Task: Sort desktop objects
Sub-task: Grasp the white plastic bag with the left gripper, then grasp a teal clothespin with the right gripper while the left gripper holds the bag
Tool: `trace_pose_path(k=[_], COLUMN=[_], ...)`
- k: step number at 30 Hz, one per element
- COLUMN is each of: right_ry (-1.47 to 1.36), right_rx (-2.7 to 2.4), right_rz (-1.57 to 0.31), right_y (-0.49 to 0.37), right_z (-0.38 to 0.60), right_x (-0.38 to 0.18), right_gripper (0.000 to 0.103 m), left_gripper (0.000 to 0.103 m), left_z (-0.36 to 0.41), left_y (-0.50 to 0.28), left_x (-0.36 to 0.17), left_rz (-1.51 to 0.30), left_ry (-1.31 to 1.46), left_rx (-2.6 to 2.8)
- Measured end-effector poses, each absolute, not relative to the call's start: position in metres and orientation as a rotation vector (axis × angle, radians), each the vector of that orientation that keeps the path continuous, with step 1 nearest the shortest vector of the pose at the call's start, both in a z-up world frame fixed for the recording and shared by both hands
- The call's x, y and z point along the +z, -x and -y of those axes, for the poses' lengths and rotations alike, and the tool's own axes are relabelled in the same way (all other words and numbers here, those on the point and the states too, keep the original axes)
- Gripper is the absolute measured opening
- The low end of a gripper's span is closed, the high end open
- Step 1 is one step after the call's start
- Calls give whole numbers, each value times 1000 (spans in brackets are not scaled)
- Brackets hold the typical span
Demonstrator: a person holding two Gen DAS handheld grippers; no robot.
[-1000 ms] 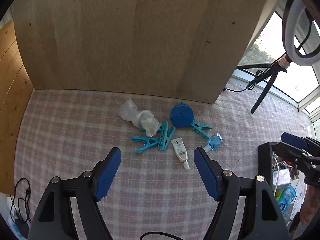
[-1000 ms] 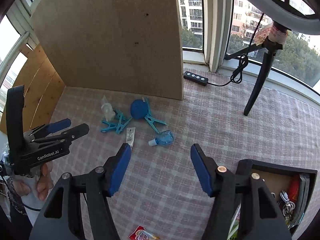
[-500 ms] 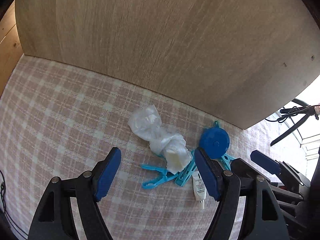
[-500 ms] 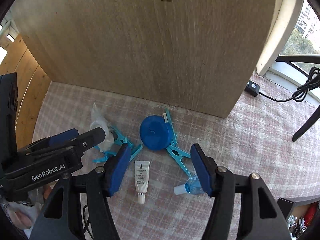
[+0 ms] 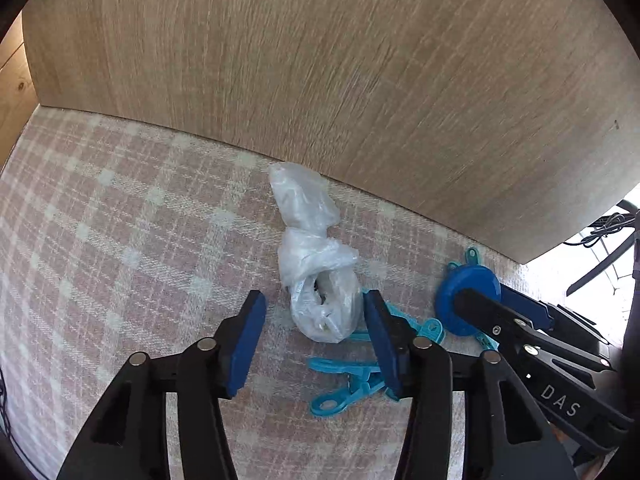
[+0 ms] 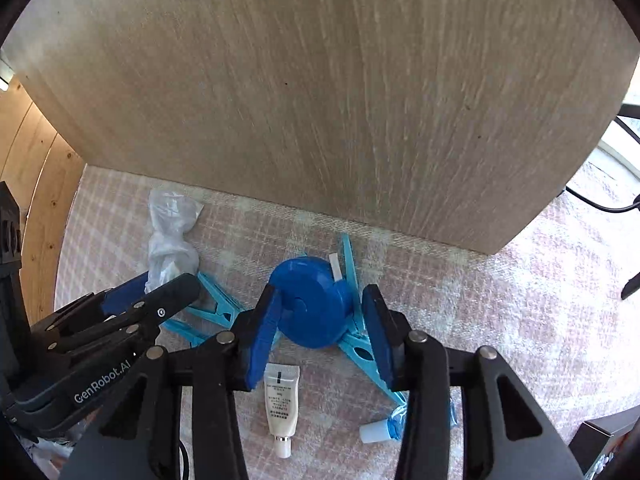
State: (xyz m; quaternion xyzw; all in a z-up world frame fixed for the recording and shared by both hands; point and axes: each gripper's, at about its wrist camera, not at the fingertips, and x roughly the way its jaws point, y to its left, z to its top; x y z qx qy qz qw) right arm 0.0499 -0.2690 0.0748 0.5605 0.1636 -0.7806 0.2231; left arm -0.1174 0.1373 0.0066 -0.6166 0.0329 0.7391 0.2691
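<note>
Left jaws: you are holding the left gripper wide open with nothing gripped, its pads flanking the knotted plastic bag at centre frame.
Right jaws: your right gripper is gaping too, empty, bracketing the blue round case in mid frame.
Closing well: you are lining up squarely; keep the right pads clear of the teal clothespins touching the case.
Surroundings: the white tube is lying on the counter at lower centre; the wooden board is filling the upper frame.
</note>
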Motion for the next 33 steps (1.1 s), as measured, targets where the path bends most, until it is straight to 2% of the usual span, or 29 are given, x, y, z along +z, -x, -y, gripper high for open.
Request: trace_pose_path(k=[14,16,20,23,27,33], right_ry=[-1656,-1663,-1665,-1644,-1600,-1600], right_rx=[-2070,-2066,-2069,-2083,-2179,-2238], right_rz=[-237,-220,-215,-262,-262,-232], right_y=[-76,-87,-113,-132,-144,-114], right_z=[223,216,202,195,198,203], right_x=[70,67,66,70,86,108], right_gripper=[21,15,14,15,37,39], left_gripper=[28,28,28,28,28,28], left_z=[-151,-146,-131,-123,-117,-110], left_y=[47,32,-3,-22,-24,-10], left_x=[-3,-4,-6,-8,-9,-5], left_rz=[-126,-134,-177,-202,-174,-132], left_ry=[1556,1547,1510,1498,1523,1536], left_rx=[1860,1848,1843,1850,1853,1904])
